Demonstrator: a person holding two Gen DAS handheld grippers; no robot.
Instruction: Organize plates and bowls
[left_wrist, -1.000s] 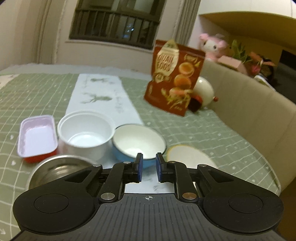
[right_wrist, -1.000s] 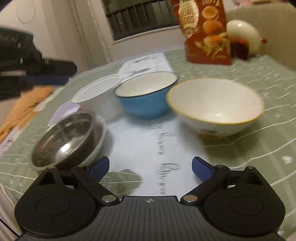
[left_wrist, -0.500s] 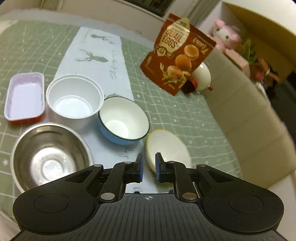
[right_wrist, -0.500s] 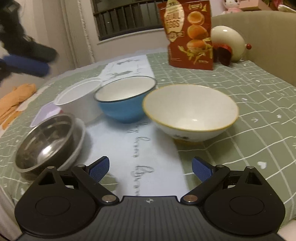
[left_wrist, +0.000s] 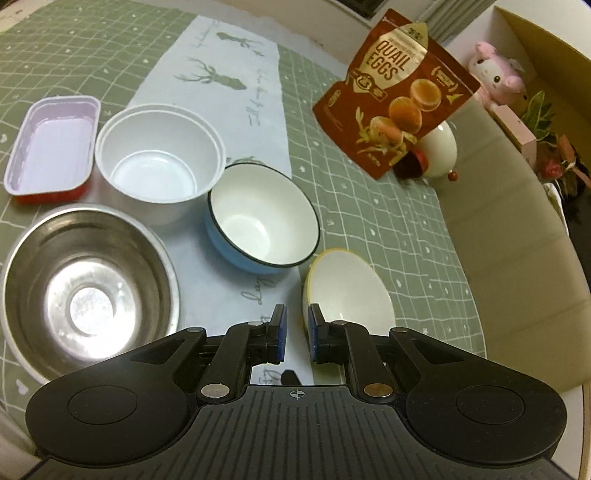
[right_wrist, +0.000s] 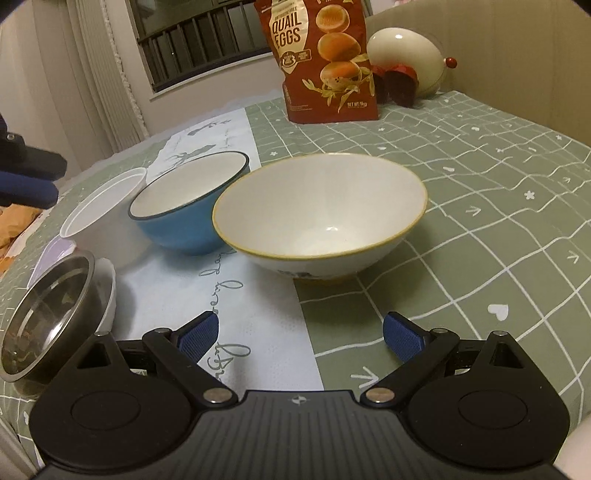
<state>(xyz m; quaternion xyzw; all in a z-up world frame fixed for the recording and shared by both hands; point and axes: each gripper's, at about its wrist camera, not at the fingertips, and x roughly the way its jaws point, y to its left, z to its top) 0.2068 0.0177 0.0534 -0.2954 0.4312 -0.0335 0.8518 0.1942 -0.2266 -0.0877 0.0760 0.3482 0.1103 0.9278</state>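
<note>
Several bowls stand on the green checked tablecloth. A white bowl with a yellow rim (right_wrist: 321, 218) is nearest my right gripper (right_wrist: 301, 334), which is open and empty just in front of it. A blue bowl (right_wrist: 188, 210), a white plastic bowl (right_wrist: 103, 201) and a steel bowl (right_wrist: 44, 314) lie to its left. My left gripper (left_wrist: 294, 328) hovers high above the table, jaws nearly closed and empty, over the yellow-rimmed bowl's (left_wrist: 347, 291) near edge. From there I also see the blue bowl (left_wrist: 262, 225), white plastic bowl (left_wrist: 159, 158), steel bowl (left_wrist: 88, 291) and a lilac tray (left_wrist: 53, 144).
A red quail-eggs bag (right_wrist: 321, 62) and a cream egg-shaped ornament (right_wrist: 404, 55) stand at the back of the table. A beige sofa back (left_wrist: 517, 236) runs along the table's right side. A white runner (left_wrist: 221, 85) crosses the cloth.
My left gripper has risen and tilted down over the bowls. My right gripper has moved closer to the yellow-rimmed bowl and stays open.
</note>
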